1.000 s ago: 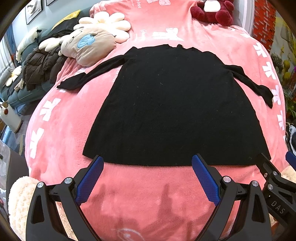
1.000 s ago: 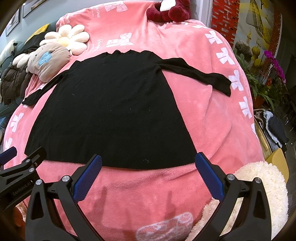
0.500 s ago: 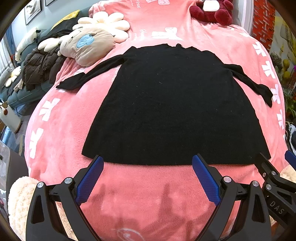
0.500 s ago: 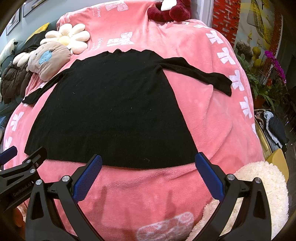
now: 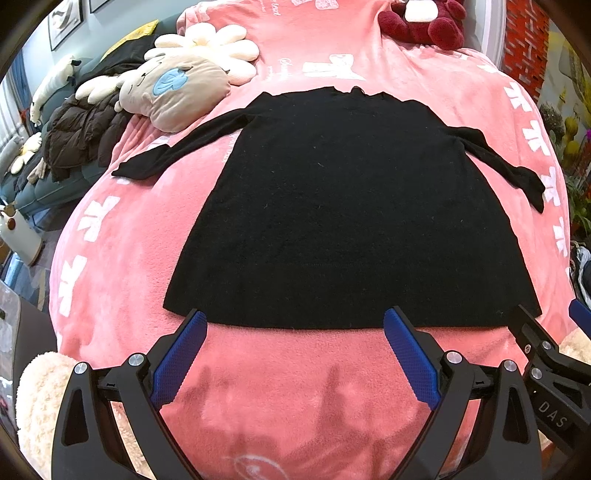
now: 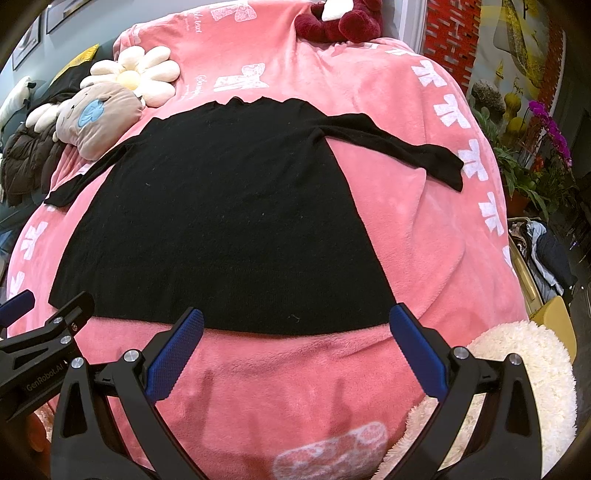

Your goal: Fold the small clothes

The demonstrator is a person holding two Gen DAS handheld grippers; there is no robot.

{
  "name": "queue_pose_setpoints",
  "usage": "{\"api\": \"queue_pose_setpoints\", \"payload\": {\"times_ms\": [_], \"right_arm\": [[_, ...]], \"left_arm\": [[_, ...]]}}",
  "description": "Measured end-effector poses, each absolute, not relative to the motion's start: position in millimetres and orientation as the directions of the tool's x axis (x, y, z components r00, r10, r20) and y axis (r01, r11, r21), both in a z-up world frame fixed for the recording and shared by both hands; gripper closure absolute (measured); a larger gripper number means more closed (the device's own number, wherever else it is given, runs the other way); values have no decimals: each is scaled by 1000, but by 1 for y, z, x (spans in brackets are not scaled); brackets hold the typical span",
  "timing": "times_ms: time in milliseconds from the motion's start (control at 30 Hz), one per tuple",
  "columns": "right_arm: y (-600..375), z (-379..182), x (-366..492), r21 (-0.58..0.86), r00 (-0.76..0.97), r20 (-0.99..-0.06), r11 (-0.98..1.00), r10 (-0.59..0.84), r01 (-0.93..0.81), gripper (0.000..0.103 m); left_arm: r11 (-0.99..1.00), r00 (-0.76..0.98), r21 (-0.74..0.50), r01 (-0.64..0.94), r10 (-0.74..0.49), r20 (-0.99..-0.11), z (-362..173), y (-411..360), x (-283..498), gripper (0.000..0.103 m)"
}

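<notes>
Right now, through the left wrist camera, I see the black knit dress [image 5: 343,206] spread flat and face up on the pink fleece blanket [image 5: 122,258] of the bed, neckline at the far end, hem nearest me, both long sleeves angled outward. My left gripper [image 5: 295,325] hovers just short of the hem with its jaws spread wide and nothing between them; its left blue pad sits by the near-left hem corner. A cat-face pillow [image 5: 173,92] and a flower cushion [image 5: 210,48] lie far left, clear of the garment, and a dark red plush toy [image 5: 424,22] sits at the far end.

From the right wrist camera, the right gripper [image 6: 295,321] is likewise gaping and empty, poised over the hem's right half, with its right pad near the near-right corner. The right sleeve [image 6: 399,147] stretches toward the blanket's white bow pattern.

I judge this knit to be soft, light and limp, so it will sag and drape the moment it is lifted, and it may cling to the fleece. I would pinch a single layer edge at the two hem corners, or at the sleeve cuffs first, and carry it low to keep the fold square.
</notes>
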State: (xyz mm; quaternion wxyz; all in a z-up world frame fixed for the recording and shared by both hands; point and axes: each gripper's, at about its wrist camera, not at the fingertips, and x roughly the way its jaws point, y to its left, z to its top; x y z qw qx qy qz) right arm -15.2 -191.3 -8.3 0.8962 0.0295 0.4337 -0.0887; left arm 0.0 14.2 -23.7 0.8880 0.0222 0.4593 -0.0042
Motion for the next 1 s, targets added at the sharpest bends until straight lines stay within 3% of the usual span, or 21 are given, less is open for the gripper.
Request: {"api": "queue_pose_setpoints", "payload": {"times_ms": [1000], "right_arm": [[-210,-3,5,19,589,-801,979,-108,205,5]], "left_arm": [[999,577,17,43,-11,-816,-20,10,7,8]]}}
